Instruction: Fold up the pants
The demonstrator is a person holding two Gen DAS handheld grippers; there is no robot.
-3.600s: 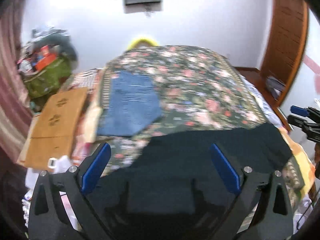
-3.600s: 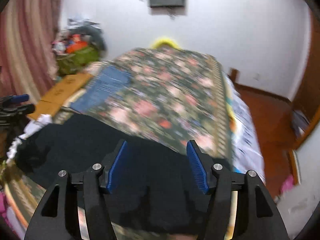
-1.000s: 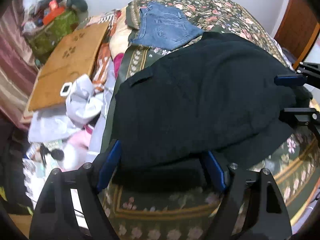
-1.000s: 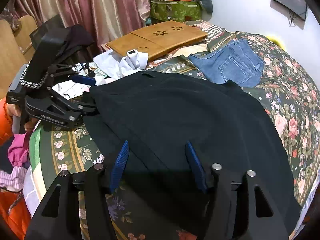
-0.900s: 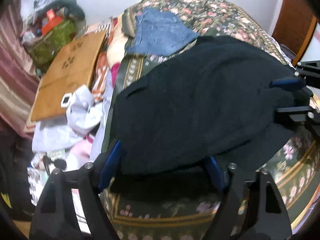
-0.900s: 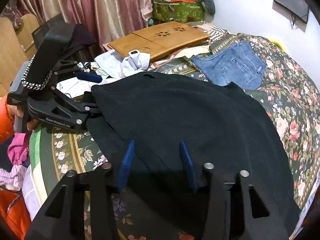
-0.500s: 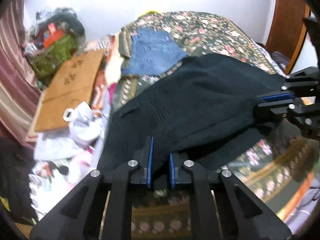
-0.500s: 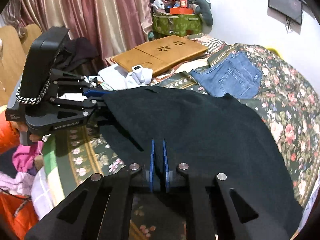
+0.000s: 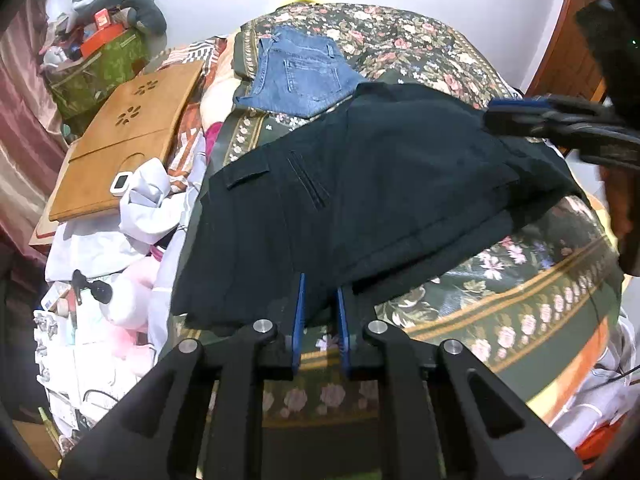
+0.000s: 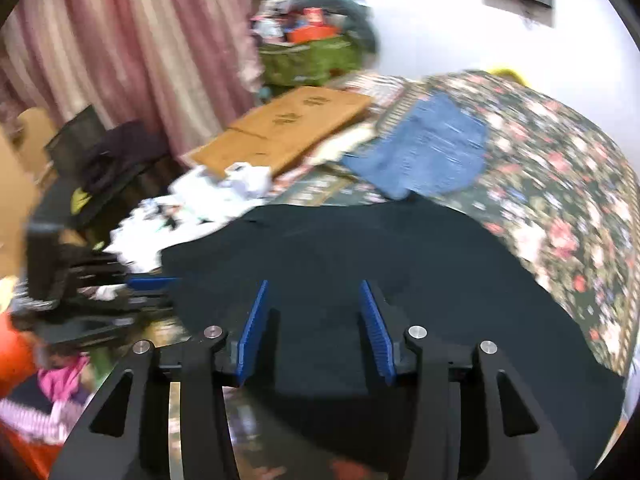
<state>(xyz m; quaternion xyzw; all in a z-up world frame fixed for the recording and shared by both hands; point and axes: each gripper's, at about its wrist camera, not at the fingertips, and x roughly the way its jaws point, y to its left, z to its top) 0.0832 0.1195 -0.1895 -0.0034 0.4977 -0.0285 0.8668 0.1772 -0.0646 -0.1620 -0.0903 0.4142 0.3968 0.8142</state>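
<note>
The black pants (image 9: pixel 380 184) lie folded across the near end of the flowered bed (image 9: pixel 520 280). They also show in the right wrist view (image 10: pixel 360 264). My left gripper (image 9: pixel 320 320) is shut on the near hem of the black pants. My right gripper (image 10: pixel 314 320) is open over the pants' right side, its blue pads apart, holding nothing. The right gripper appears in the left wrist view (image 9: pixel 560 124) at the pants' right edge. The left gripper appears in the right wrist view (image 10: pixel 148 284) at far left.
Folded blue jeans (image 9: pixel 300 72) lie further up the bed. A wooden lap desk (image 9: pixel 128 136), white cloth (image 9: pixel 148 200) and clutter crowd the bed's left side. A green bag (image 10: pixel 312 56) and pink curtains (image 10: pixel 120 48) stand behind.
My right gripper has opened, let go of the pants and pulled back upward. My left gripper stays shut on the hem; the pants have settled onto the bed.
</note>
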